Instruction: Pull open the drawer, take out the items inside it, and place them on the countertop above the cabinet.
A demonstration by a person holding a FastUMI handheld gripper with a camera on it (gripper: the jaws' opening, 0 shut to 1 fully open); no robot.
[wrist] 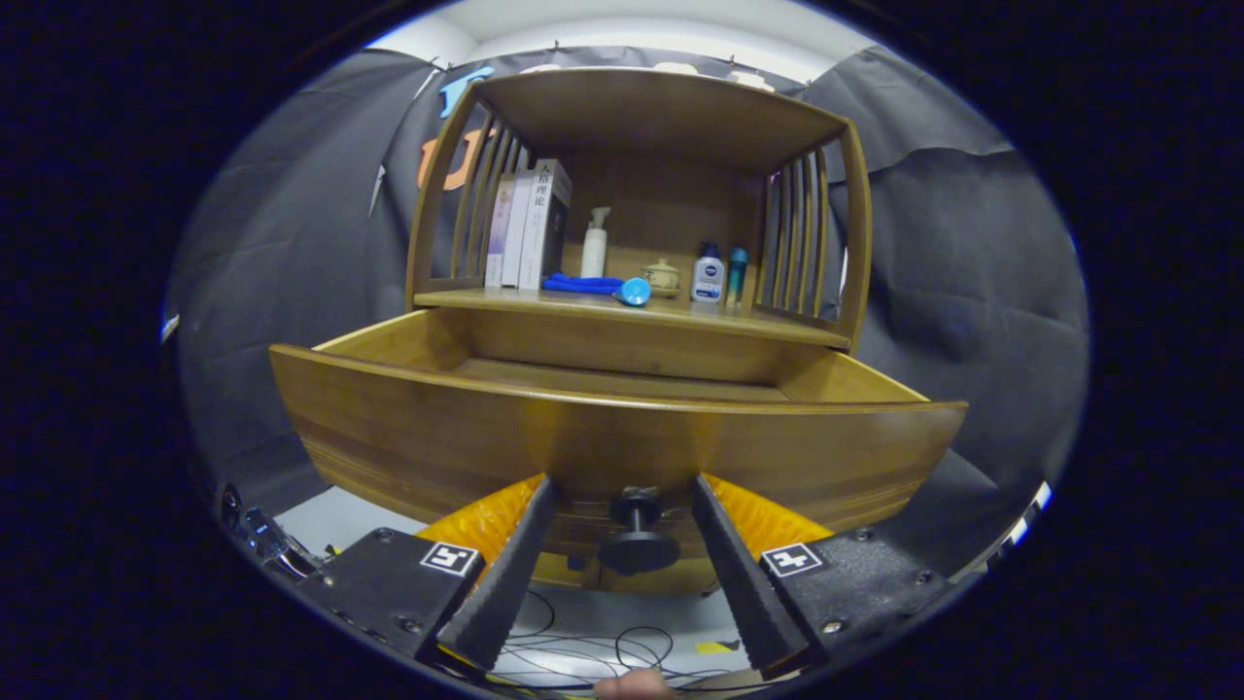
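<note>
The wooden drawer (622,437) of the cabinet stands pulled out toward me. Its curved front panel hides most of the inside, and the strip of drawer floor (622,379) that I see is bare. A dark round knob (638,530) sticks out low on the front panel. My gripper (623,483) is open, with one finger on each side of the knob and neither touching it. The fingertips rest close against the drawer front. Above the drawer runs the wooden countertop (758,326) under a slatted shelf frame.
On the countertop stand three books (530,228), a white pump bottle (594,248), a small lidded jar (663,275), a white bottle with a blue cap (708,274) and a teal tube (737,272). A blue object (595,286) lies there. Cables (603,647) trail on the floor below.
</note>
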